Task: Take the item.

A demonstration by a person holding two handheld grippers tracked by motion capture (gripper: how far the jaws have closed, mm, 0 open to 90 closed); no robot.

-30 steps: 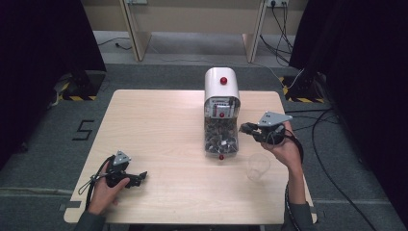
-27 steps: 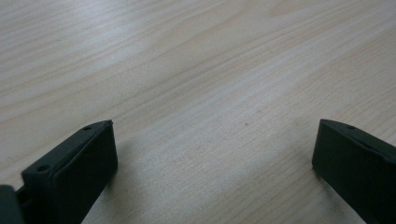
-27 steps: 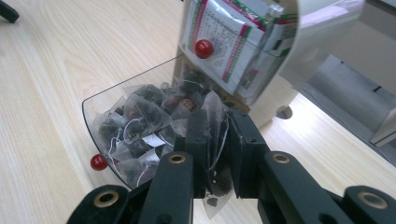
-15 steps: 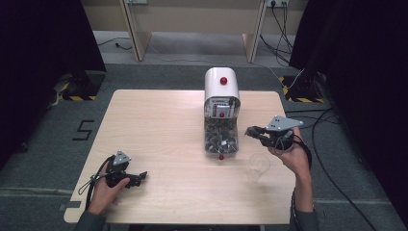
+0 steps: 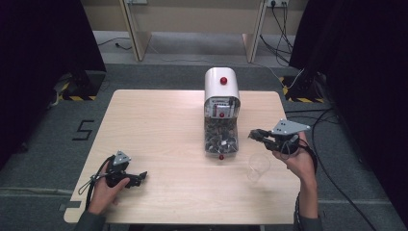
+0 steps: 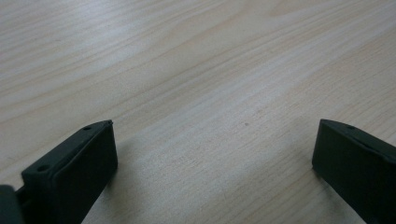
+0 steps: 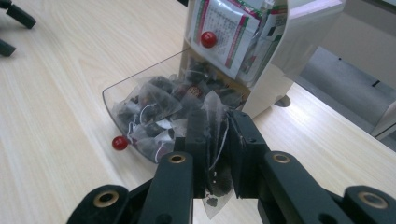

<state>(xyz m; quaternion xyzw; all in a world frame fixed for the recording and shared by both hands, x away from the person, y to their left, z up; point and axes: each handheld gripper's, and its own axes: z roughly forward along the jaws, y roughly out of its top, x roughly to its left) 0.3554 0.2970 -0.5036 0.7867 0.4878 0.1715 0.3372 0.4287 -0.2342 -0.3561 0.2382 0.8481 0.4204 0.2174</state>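
Teabag hangs pinched in our right claw, long axis dangling down between the jaws. Below and just beside that claw stands 1 clear glass; dispenser lies ahead. Left claw rests agape and empty on the desk.

My high view looks down on the whole counter; my right gripper view sits close, sharing its tea-bag dispenser at 12 o'clock.
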